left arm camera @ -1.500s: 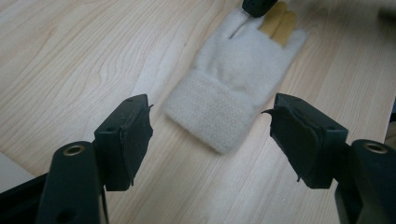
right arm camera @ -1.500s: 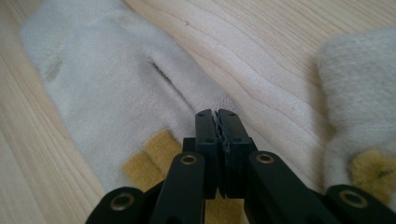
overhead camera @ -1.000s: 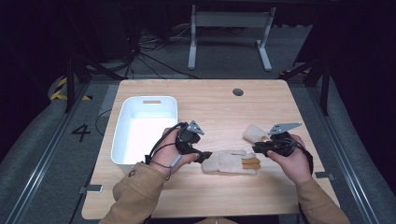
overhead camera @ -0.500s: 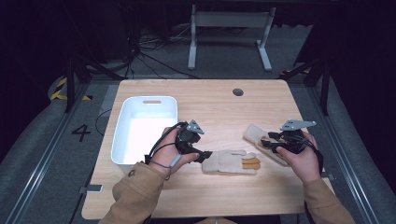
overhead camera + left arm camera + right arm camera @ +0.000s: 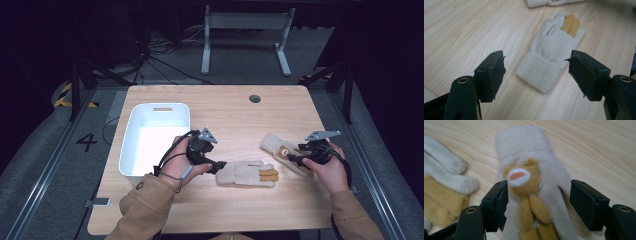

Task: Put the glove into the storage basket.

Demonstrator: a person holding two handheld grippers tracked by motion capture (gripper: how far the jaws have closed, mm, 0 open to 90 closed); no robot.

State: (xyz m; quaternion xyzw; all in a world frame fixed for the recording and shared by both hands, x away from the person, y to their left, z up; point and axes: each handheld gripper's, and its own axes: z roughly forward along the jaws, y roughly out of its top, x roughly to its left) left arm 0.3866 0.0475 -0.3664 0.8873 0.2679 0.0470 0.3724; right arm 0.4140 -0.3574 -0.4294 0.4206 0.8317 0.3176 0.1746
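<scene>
Two soft knit gloves flat on the table, both sets of jaws wide open

Light, floppy, nothing fragile: best pinched at the thick ribbed cuff. Plain glove at 3 o'clock of the left gripper, cuff just ahead of the gaping jaws, untouched. Bear glove at 2 o'clock of the plain one; right gripper low over it, jaws just sprung apart, straddling the bear, not pinching

High view sits above the near edge, looking forward and down over the whole table. Each gripper view rides low and close, looking along its own jaws at the wood. All three catch the flat glove.
</scene>
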